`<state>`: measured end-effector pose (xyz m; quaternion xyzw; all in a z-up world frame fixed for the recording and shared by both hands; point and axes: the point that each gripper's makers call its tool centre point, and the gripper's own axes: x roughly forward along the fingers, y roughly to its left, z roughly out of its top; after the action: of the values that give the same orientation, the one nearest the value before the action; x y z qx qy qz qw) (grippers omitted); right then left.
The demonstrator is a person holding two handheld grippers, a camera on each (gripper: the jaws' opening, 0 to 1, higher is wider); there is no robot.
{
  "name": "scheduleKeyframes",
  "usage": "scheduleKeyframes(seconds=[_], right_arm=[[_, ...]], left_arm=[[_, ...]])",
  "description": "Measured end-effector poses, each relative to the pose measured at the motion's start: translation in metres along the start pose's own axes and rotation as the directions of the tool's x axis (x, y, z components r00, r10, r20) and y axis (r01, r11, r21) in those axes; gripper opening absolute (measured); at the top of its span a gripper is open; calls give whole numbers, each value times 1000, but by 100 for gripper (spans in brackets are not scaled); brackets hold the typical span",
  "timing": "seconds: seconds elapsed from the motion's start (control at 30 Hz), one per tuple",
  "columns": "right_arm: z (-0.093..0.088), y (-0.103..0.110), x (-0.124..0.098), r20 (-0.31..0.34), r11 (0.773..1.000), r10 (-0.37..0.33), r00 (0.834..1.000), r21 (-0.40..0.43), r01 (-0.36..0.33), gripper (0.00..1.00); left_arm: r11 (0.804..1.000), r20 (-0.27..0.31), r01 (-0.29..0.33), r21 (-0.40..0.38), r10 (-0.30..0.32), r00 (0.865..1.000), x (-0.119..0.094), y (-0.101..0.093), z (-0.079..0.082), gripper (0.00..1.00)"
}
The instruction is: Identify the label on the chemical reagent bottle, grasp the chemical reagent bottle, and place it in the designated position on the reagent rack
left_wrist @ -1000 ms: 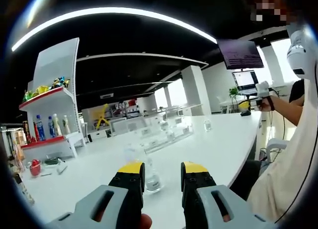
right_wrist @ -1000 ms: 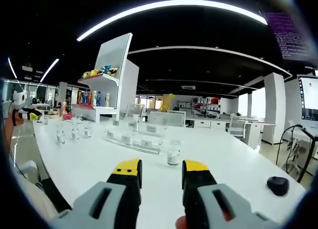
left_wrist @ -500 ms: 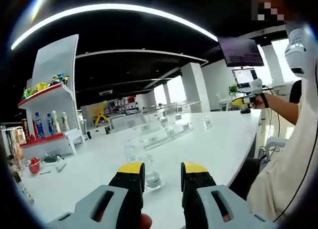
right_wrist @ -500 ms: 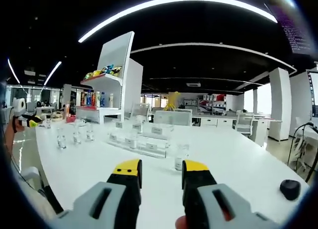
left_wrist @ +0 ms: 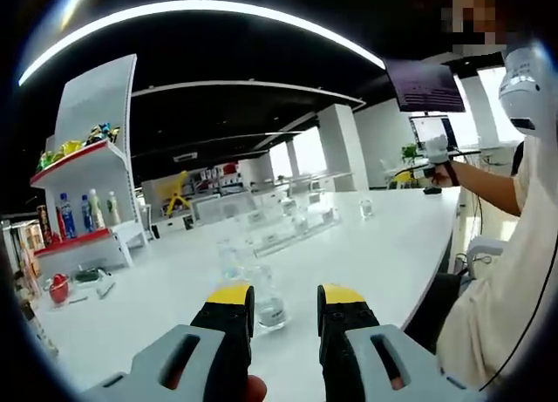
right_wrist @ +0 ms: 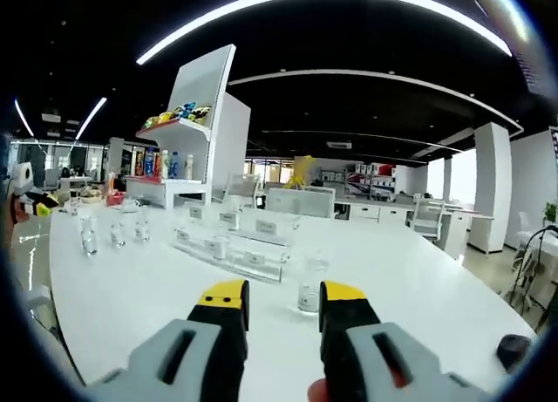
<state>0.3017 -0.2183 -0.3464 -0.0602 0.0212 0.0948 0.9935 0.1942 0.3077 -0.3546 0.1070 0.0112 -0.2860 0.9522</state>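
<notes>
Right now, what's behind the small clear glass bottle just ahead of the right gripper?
Behind the small clear glass bottle on the white table stands the clear stepped reagent rack, holding white labels and small bottles. Its labels are too small to read.

Open left tool [left_wrist: 285,308] hovers before a clear bottle [left_wrist: 267,299].

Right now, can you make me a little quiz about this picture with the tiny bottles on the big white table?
1. True or false: the right gripper is shut on a bottle.
2. In the right gripper view, the clear reagent rack lies where from the nearest bottle? A left and farther off, B nearer, C on top.
3. Fill in: in the left gripper view, the bottle ahead of the left gripper stands on the white ____.

Key: 1 false, it is open. 2 A. 3 table.
</notes>
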Motion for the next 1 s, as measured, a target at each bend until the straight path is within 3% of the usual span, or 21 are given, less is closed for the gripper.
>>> scheduleKeyframes(seconds=[0.33, 1.0], right_arm=[[1, -1, 24, -4, 1000, 13, 1000, -7, -13, 32], [-15, -11, 45, -56, 1000, -7, 998, -11, 7, 32]], left_arm=[[1000, 10, 1, 9, -1, 1000, 0, 0, 4, 29], [1000, 10, -6, 13, 6, 1000, -1, 2, 4, 29]])
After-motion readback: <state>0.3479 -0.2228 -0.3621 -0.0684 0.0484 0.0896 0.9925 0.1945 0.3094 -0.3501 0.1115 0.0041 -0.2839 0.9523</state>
